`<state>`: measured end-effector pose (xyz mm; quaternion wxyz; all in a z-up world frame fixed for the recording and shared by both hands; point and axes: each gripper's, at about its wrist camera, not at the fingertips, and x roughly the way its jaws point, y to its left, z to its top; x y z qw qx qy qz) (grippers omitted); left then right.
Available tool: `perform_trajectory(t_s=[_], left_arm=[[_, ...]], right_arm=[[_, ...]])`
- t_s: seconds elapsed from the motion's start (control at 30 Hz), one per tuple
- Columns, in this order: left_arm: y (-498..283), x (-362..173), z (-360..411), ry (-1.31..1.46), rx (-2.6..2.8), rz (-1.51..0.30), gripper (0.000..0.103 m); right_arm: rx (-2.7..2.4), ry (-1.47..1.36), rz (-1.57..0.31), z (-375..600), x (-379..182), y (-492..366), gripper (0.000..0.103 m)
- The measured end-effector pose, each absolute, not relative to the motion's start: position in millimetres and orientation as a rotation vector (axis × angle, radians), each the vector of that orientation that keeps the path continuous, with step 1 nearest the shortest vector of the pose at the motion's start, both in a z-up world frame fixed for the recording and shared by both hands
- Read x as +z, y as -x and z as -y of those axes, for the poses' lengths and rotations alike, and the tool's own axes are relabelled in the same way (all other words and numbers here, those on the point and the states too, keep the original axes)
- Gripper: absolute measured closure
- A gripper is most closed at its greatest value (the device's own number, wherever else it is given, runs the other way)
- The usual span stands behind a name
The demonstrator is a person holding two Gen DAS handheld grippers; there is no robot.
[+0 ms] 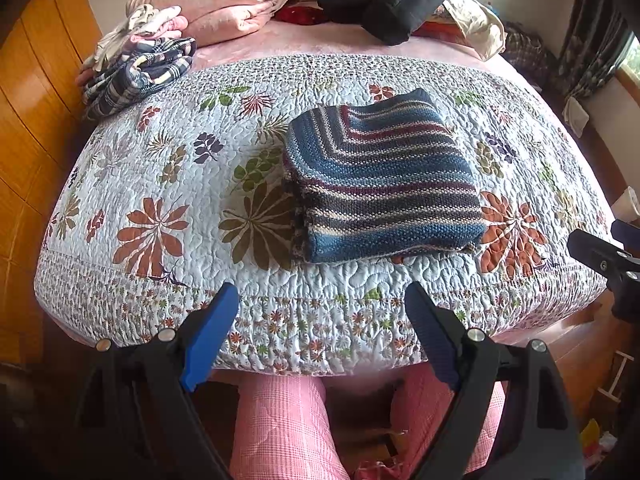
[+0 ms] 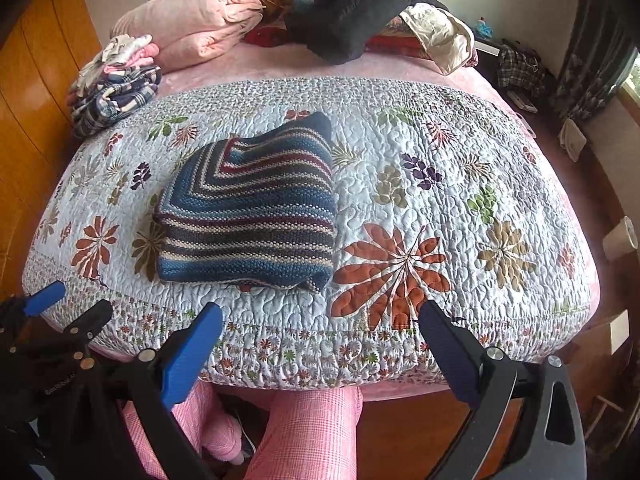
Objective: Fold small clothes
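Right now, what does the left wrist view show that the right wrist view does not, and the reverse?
Only the left wrist view shows the left claw whole, open and empty. Only the right wrist view shows the right claw whole, also open and empty, and a plaid bundle on a side stand. Both show the folded striped sweater on the floral quilt and the clothes pile.

Folded sweater on quilt; clothes pile behind, left
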<state>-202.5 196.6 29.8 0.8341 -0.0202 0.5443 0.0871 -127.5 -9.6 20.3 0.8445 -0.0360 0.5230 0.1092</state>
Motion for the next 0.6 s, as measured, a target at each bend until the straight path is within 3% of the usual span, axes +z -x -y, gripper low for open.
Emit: perform_trajectory(t_s=[0.6], left_arm=[[201.6,29.1,-194.9,0.046,0.193,-1.150,0.019]], right_arm=[[0.225,0.074,-1.107,10.4,18.2,126.5,0.004]])
